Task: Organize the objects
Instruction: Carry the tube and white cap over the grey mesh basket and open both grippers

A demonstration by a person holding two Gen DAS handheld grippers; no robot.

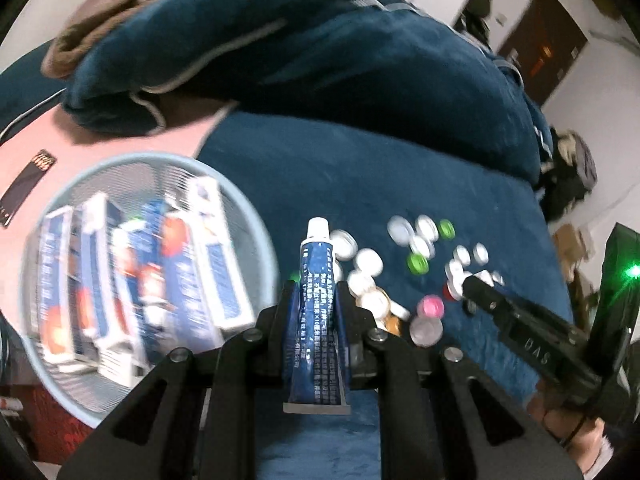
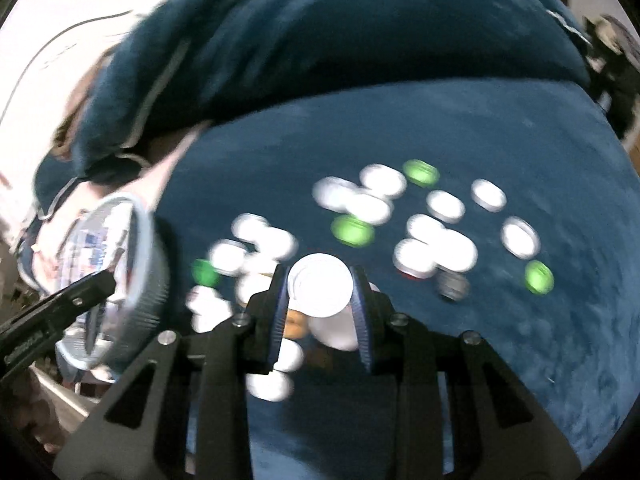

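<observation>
My left gripper [image 1: 316, 300] is shut on a blue tube with a white cap [image 1: 316, 280], cap pointing forward, held above the blue bed cover. A pale blue mesh basket [image 1: 256, 216] to its left holds several blue-and-white boxes [image 1: 132, 280]. My right gripper [image 2: 320, 300] is shut on a white bottle cap [image 2: 320, 290] over a scatter of white and green caps [image 2: 440, 220]; the view is blurred. The right gripper also shows in the left wrist view [image 1: 476, 284] among the caps. The basket shows at the left in the right wrist view [image 2: 148, 264].
Caps in white, green and pink [image 1: 420, 256] lie spread on the blue cover [image 1: 360, 160]. A rolled blue blanket [image 1: 320, 40] lies behind them. A pink sheet [image 1: 120, 132] with a dark flat strip [image 1: 28, 188] lies beyond the basket.
</observation>
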